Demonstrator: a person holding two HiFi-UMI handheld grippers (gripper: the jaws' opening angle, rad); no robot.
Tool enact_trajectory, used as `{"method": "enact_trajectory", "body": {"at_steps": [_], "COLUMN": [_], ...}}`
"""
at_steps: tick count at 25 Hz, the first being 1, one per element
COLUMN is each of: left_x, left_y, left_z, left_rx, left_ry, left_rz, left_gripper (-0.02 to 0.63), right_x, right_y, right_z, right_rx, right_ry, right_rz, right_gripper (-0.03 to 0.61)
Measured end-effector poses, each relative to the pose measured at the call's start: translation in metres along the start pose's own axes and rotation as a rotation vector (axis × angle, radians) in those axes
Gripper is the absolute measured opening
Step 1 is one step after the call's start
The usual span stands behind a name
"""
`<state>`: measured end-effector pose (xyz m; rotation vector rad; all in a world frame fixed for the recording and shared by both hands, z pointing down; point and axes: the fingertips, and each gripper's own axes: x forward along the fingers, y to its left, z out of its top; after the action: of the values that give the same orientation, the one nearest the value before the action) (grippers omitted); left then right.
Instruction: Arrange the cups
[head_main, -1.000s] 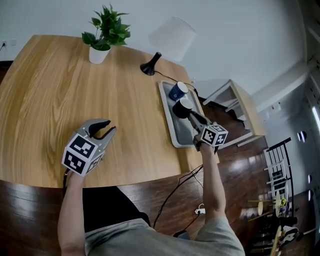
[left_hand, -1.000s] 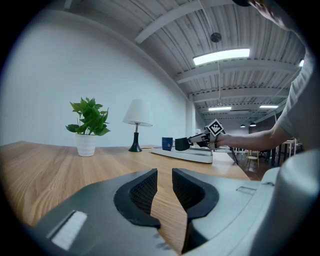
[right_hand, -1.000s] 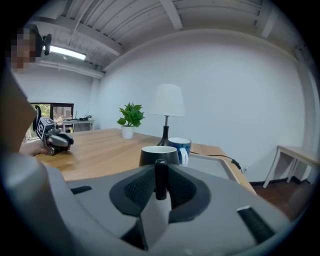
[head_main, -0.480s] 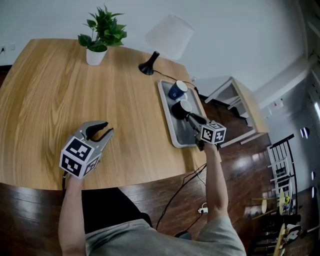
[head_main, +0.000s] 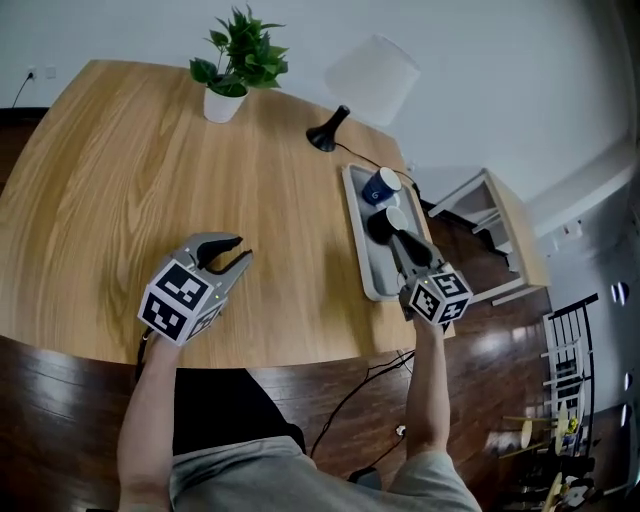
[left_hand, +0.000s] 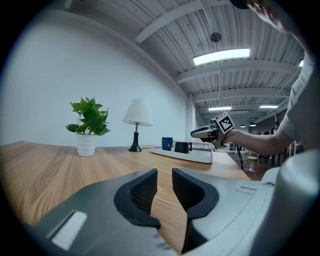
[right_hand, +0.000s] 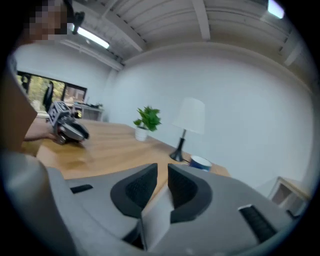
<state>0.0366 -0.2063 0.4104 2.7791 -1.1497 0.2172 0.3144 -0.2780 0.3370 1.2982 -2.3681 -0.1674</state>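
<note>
Two grippers, both empty. My left gripper, well left of the tray, sits fully closed. My right gripper has backed off the black cup, its jaws closing on nothing. That cup now stands in the tray beside the blue cup. Placement judged done.

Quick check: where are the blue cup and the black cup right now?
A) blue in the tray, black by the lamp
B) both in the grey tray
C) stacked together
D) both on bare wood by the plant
B: the blue cup and the black cup stand next to each other in the grey tray.
</note>
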Motion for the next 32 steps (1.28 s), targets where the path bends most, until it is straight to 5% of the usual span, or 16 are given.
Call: {"method": "enact_trajectory", "body": {"at_steps": [5, 10, 23, 32], "left_x": [0.002, 0.004, -0.004, -0.005], "left_y": [0.001, -0.001, -0.002, -0.001], "left_z": [-0.003, -0.005, -0.002, -0.001], "left_rx": [0.000, -0.005, -0.012, -0.013], "left_ry": [0.001, -0.003, -0.006, -0.004], "left_rz": [0.003, -0.003, -0.005, -0.004], "left_gripper": [0.101, 0.101, 0.103, 0.103], "right_x": [0.039, 0.078, 0.112, 0.112], "right_y": [0.148, 0.223, 0.247, 0.249], "right_z": [0.034, 0.041, 0.047, 0.046], "right_rx": [0.029, 0.031, 0.224, 0.232], "right_ry": [-0.176, -0.201, -0.204, -0.202], "right_rz": [0.320, 0.418, 0.471, 0.480], "right_gripper": [0.058, 0.058, 0.059, 0.060]}}
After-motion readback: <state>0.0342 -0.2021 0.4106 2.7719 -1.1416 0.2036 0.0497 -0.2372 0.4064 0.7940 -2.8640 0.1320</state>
